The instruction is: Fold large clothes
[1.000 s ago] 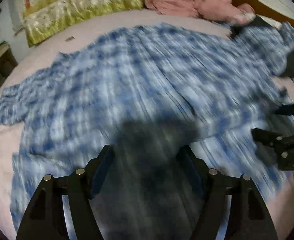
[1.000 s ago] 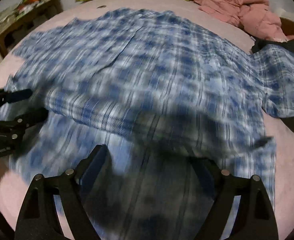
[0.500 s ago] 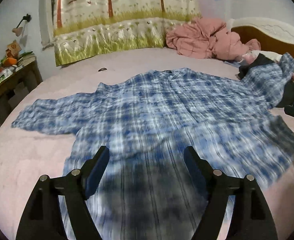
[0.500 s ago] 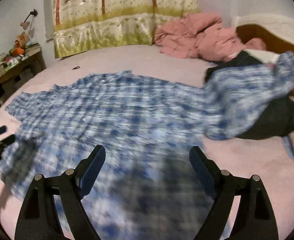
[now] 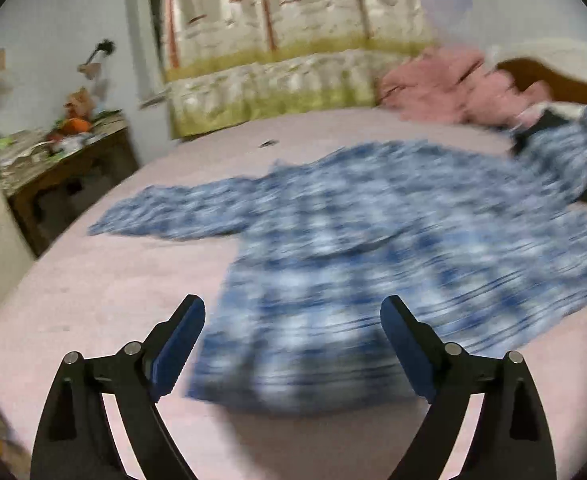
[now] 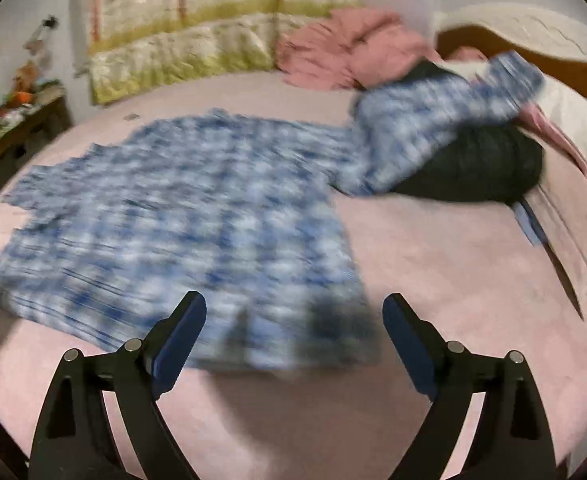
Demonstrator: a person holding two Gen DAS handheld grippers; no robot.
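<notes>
Two grippers [image 5: 292,316] [image 6: 294,314] above one plaid shirt [image 5: 373,248]

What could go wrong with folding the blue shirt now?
The shirt's far sleeve lies draped over a dark bundle, so pulling it might drag the bundle along. The pink blanket heaped nearby could get caught in a fold too. Both the left gripper and right gripper are open and empty above the hem, so a sloppy grab may wrinkle the shirt again.
</notes>
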